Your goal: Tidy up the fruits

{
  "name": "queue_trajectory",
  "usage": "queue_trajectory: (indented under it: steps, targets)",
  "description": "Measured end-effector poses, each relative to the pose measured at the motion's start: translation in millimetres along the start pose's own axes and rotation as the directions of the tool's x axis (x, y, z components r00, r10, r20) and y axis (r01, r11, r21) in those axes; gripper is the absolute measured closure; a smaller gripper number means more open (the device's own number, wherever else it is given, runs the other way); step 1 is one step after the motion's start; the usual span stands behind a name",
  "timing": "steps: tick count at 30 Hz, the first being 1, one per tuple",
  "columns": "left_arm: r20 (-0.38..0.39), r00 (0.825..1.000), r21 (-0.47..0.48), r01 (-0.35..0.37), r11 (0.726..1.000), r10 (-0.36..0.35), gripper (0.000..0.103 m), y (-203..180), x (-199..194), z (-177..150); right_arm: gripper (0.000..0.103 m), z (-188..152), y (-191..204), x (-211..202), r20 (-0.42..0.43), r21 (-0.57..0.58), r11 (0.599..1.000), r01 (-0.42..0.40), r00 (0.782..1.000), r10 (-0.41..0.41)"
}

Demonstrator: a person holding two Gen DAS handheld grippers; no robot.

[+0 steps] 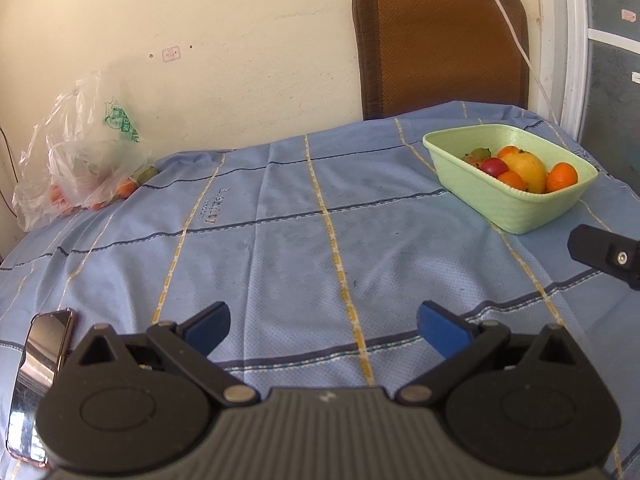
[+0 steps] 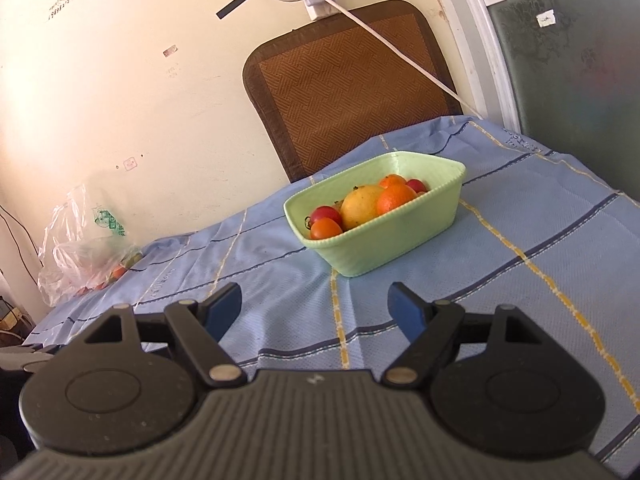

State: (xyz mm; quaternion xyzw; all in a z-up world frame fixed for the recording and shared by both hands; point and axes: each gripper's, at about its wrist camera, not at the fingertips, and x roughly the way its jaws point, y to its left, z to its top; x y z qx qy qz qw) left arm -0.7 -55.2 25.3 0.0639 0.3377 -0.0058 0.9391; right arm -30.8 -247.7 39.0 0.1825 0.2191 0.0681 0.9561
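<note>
Our left gripper (image 1: pixel 323 326) stands wide, nothing between its blue pads, hanging above the blue checked cloth (image 1: pixel 280 248) that covers the bench. Our right gripper (image 2: pixel 316 308) is just as wide and just as empty, pointing toward the pale green basket (image 2: pixel 400 240) a little beyond its fingertips. In that basket we see a large yellow fruit (image 2: pixel 362 206), several small oranges (image 2: pixel 394 198) and red cherry tomatoes (image 2: pixel 326 213), all heaped together. From the left wrist view the basket sits at the far right of the bench, and a black part of our right gripper pokes in at the right edge. A phone (image 1: pixel 38 384) lies on the cloth just left of our left gripper. At the far left corner a clear plastic bag (image 1: pixel 84 160) slumps against the wall with more small orange fruits (image 1: pixel 127 188) inside. A brown woven chair back (image 1: pixel 440 44) rises behind the bench.
</note>
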Motion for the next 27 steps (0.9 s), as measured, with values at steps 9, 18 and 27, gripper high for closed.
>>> queue_trajectory:
  steps: [9,18,27]
  targets:
    - [-0.015,1.0,-0.002,0.01,1.0,-0.01,0.0,1.7,-0.4,-1.4,0.021,-0.1,0.8,-1.3,0.0,0.0,1.0,0.0,1.0,0.0]
    - [-0.025,0.999,0.0,0.022,1.0,-0.022,0.0,1.5,-1.1,-0.5,0.021,-0.7,2.7,-1.4,0.0,-0.002,1.0,-0.003,1.0,0.003]
    - [-0.018,0.999,-0.005,0.031,0.999,-0.032,0.0,2.4,-1.3,0.2,0.021,0.9,2.9,-3.5,0.01,-0.006,1.0,-0.006,1.0,0.006]
